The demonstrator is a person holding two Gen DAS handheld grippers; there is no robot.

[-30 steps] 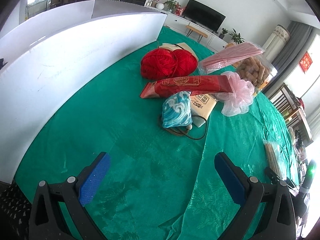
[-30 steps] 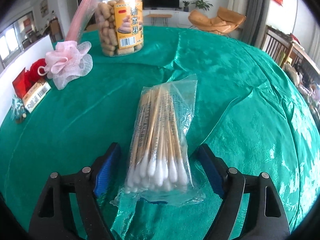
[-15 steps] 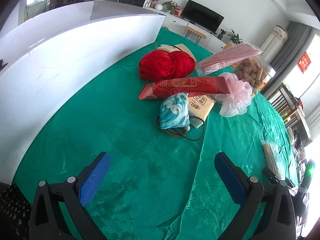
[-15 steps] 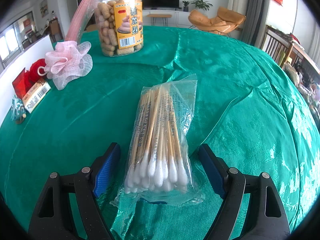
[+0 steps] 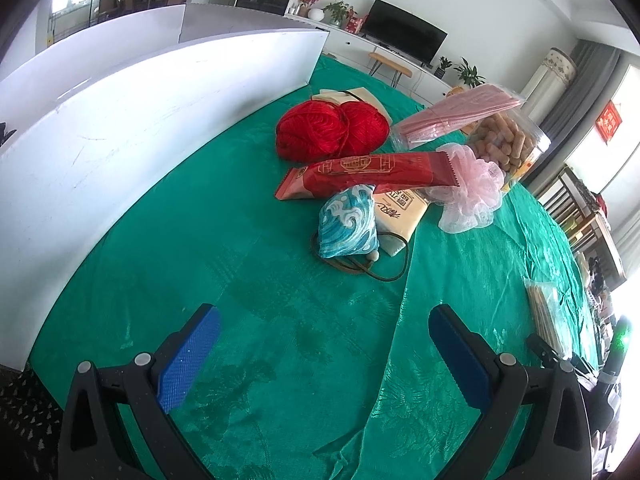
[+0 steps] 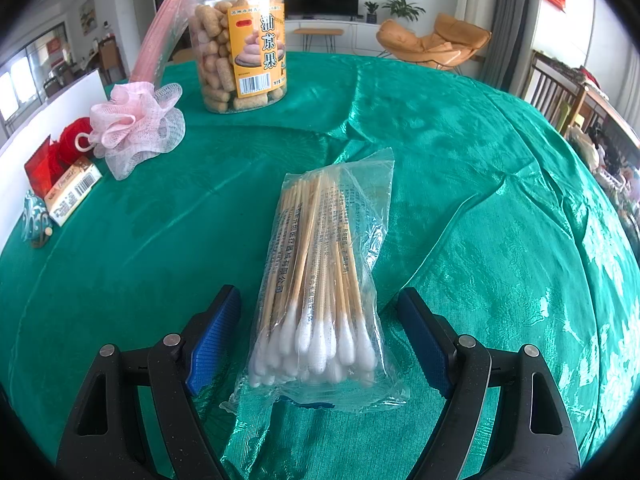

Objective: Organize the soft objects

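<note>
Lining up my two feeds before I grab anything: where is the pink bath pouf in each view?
Left wrist: pouf upper right of centre, against the red packet's right end, in front of the snack jar.
Right wrist: pouf upper left, left of and just in front of the jar.
Shared landmark: the jar.

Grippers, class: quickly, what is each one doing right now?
Left gripper: open, holding nothing.
Right gripper: open, straddling the cotton swab bag, not gripping it.
</note>
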